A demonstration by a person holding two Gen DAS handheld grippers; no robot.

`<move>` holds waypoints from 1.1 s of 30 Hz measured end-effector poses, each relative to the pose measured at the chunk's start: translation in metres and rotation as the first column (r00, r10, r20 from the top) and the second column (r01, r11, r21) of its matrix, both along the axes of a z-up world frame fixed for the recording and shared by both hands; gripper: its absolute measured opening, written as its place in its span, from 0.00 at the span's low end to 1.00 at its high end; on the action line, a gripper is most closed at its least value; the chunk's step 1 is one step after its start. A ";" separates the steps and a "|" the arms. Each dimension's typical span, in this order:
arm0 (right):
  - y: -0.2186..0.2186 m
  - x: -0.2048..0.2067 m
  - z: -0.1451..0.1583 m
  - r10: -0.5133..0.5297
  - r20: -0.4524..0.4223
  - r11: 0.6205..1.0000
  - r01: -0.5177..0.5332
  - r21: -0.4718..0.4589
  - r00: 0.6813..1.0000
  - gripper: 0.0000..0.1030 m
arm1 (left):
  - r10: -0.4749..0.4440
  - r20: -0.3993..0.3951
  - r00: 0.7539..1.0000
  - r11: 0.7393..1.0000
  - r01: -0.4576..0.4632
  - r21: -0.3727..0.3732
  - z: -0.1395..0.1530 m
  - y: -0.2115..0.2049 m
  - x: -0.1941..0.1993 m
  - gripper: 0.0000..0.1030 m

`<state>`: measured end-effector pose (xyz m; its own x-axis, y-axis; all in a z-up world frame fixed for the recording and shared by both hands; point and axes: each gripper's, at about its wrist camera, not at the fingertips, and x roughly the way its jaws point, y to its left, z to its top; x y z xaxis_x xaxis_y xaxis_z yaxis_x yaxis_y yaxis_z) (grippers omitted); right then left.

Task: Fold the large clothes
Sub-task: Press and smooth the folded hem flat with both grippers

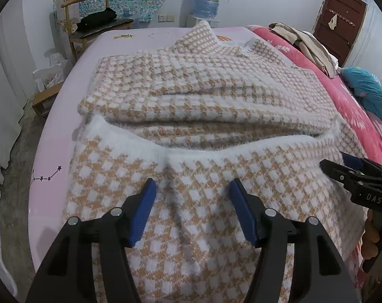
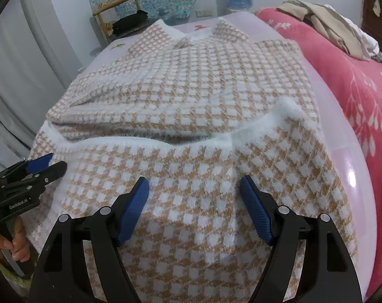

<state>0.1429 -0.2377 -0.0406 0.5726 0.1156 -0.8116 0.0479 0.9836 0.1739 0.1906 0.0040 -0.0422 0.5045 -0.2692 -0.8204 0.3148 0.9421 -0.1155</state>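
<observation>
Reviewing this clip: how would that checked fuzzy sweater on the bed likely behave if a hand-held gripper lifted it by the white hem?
The sweater probably flops and drapes: it already creases and sags in soft folds. The fuzzy white hem looks easy to pinch rather than slippery. Being a thick knit in stacked layers, it is likely bulky and may drag or unfold if lifted at one point.

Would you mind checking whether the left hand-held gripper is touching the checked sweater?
Cannot tell. In the left wrist view the left hand-held gripper stands open over the checked sweater, nothing pinched, but no gap or contact shows plainly; the right wrist view is no clearer.
</observation>
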 end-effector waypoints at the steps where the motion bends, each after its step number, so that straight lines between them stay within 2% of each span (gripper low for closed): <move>1: 0.001 0.000 0.003 0.004 -0.001 1.000 -0.004 -0.003 1.000 0.69 | 0.001 -0.006 1.000 1.000 -0.001 0.006 0.002 0.000 0.000 0.58; 7: 0.007 -0.015 0.028 0.030 0.051 1.000 -0.030 0.005 0.998 0.72 | -0.002 0.003 1.000 1.000 0.002 0.000 0.022 0.003 -0.010 0.61; 12: 0.016 -0.037 0.040 0.078 0.071 0.997 -0.078 0.004 0.994 0.76 | -0.012 0.003 1.000 0.999 0.012 0.033 0.026 0.005 -0.028 0.66; 16: 0.031 -0.049 0.030 0.147 0.051 0.989 -0.145 -0.036 0.988 0.78 | -0.005 -0.035 0.999 0.996 0.008 0.085 0.009 0.006 -0.036 0.67; 18: 0.037 -0.047 0.014 0.165 -0.004 0.985 -0.165 -0.051 0.986 0.81 | 0.002 -0.038 0.999 0.996 0.002 0.087 0.004 0.006 -0.037 0.68; 20: 0.035 -0.047 0.007 0.138 -0.006 0.990 -0.138 -0.028 0.990 0.85 | 0.005 -0.033 0.999 0.996 -0.002 0.090 0.004 0.005 -0.038 0.69; 23: 0.030 -0.044 0.007 0.127 -0.022 0.992 -0.127 0.007 0.992 0.85 | 0.013 -0.038 0.999 0.996 -0.010 0.084 0.005 0.005 -0.036 0.70; 33: 0.029 -0.042 0.006 0.113 -0.030 0.994 -0.113 -0.001 0.993 0.89 | 0.015 -0.042 0.999 0.997 -0.011 0.082 0.004 0.005 -0.036 0.71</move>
<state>0.1007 -0.2084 -0.0343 0.5313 0.1758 -0.8287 -0.0581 0.9835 0.1714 0.1544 0.0091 -0.0379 0.4720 -0.1941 -0.8600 0.2991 0.9529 -0.0510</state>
